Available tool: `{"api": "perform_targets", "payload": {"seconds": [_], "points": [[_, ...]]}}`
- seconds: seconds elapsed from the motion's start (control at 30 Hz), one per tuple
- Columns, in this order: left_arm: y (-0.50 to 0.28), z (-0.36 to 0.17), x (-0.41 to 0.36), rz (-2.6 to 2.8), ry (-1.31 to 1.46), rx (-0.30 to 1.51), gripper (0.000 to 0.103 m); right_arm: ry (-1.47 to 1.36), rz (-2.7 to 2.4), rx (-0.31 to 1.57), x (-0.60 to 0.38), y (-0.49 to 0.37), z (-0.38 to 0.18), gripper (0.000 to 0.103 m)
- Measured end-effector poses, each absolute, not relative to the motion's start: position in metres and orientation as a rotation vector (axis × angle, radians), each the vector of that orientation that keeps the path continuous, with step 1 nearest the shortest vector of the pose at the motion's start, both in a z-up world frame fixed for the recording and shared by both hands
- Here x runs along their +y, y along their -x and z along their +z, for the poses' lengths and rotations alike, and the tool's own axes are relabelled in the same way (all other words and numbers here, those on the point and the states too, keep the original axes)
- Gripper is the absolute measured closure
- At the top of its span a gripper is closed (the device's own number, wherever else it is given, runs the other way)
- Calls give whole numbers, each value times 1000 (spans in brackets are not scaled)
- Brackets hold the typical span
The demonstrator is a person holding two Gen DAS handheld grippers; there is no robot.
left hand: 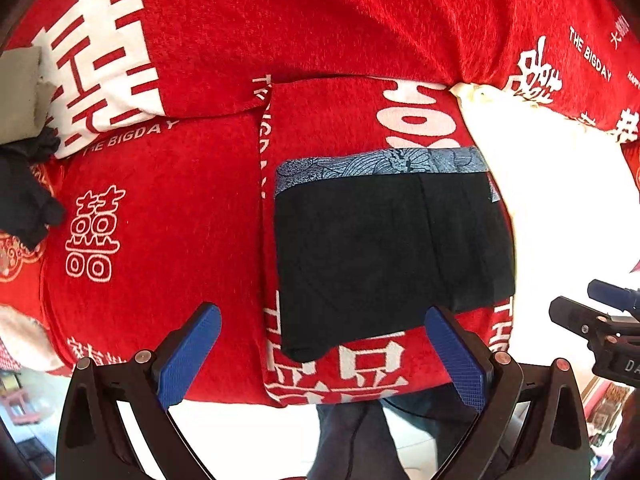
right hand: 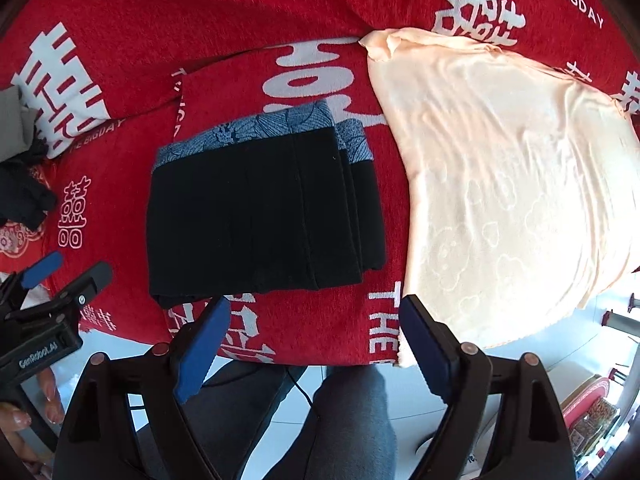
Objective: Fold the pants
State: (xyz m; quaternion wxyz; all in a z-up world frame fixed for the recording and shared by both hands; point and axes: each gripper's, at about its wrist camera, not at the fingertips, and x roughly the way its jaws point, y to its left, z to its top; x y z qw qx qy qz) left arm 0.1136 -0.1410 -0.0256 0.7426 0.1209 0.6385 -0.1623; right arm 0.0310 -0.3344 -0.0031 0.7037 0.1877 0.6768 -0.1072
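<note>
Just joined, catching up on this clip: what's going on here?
A person holds a gripper in each hand over a red printed blanket. The black pants, with a blue patterned waistband, lie on it folded into a compact rectangle. Both the left gripper and the right gripper hover just short of the near edge, fingers open, holding nothing. A cream cloth is spread flat to the right, and a bunched dark garment sits far left. The fold looks essentially done.
</note>
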Motion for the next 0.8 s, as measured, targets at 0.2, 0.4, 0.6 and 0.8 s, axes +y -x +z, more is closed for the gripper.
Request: {"api": "perform_targets", "payload": {"seconds": [0.2, 0.4, 0.6, 0.8], "points": [[-99, -16, -138, -267, -288, 1407, 0, -410, -195, 1499, -336, -30, 4, 15], [-87, -3, -140, -241, -280, 1394, 0, -469, -163, 1502, -341, -21, 10, 15], [-81, 3, -145, -243, -288, 1385, 0, -442, -163, 1513, -342, -18, 14, 15], [-80, 8, -145, -241, -280, 1382, 0, -394, -160, 1510, -338, -21, 19, 15]]}}
